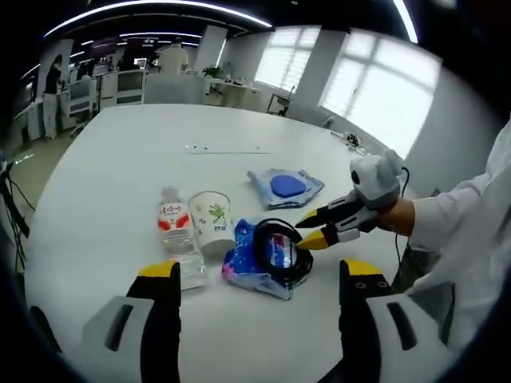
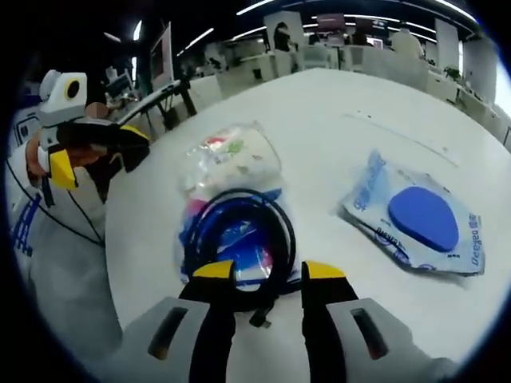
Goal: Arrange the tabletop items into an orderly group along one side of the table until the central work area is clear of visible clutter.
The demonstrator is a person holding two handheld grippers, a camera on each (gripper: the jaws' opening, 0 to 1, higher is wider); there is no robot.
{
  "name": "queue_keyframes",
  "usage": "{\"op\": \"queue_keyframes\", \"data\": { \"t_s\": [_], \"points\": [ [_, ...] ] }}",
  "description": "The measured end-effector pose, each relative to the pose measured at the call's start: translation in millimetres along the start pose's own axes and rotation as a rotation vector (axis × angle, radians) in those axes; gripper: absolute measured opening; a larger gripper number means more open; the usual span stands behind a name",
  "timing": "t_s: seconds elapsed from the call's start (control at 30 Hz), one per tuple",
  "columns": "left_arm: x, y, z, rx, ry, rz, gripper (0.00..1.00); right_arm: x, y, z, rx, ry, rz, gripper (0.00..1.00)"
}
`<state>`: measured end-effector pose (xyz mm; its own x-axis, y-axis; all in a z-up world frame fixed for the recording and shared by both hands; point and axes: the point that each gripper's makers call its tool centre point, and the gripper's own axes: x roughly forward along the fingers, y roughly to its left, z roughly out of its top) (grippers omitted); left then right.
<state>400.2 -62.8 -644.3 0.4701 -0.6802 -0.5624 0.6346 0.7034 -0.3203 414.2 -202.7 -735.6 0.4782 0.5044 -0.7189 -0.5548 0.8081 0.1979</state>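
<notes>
On the white table (image 1: pixel 112 159) a clear water bottle (image 1: pixel 177 233) lies beside a paper cup (image 1: pixel 211 220). To their right a blue packet (image 1: pixel 249 267) carries a coiled black cable (image 1: pixel 279 249). Farther back lies a clear packet with a blue oval pad (image 1: pixel 286 187). My left gripper (image 1: pixel 259 275) hovers open in front of this group, touching nothing. My right gripper (image 1: pixel 311 230) comes in from the right, open, its yellow tips at the coil's edge. In the right gripper view the right gripper (image 2: pixel 267 275) straddles the near rim of the cable (image 2: pixel 239 231); the cup (image 2: pixel 239 155), the pad packet (image 2: pixel 419 219) and the left gripper (image 2: pixel 92 148) show beyond.
A thin pale strip (image 1: pixel 227 149) lies on the far half of the table. The person's white sleeve (image 1: pixel 471 223) fills the right side. Desks, chairs and a standing person (image 1: pixel 52 88) are in the background beyond the table's far edge.
</notes>
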Motion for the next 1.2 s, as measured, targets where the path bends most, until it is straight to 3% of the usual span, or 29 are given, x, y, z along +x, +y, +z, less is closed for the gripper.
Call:
{"op": "queue_keyframes", "data": {
  "t_s": [0.27,0.33,0.47,0.83,1.2],
  "points": [
    [6,-3.5,-3.0,-0.003,0.005,-0.011,0.83,6,-2,-8.6,0.033,0.031,-0.026,0.18],
    [8,-3.7,-4.0,-0.004,0.008,-0.013,0.83,6,-6,-13.9,0.015,0.053,-0.060,0.12],
    [10,-5.7,-4.3,-0.005,0.011,-0.018,0.82,7,-8,-12.5,0.058,0.035,-0.082,0.11],
    [20,-10.9,-4.0,0.011,0.028,-0.016,0.77,6,-12,-12.9,0.075,0.024,-0.113,0.06],
    [42,-17.3,-5.2,0.047,0.085,-0.024,0.72,6,-13,-13.9,0.089,0.020,-0.121,0.06]
  ]
}}
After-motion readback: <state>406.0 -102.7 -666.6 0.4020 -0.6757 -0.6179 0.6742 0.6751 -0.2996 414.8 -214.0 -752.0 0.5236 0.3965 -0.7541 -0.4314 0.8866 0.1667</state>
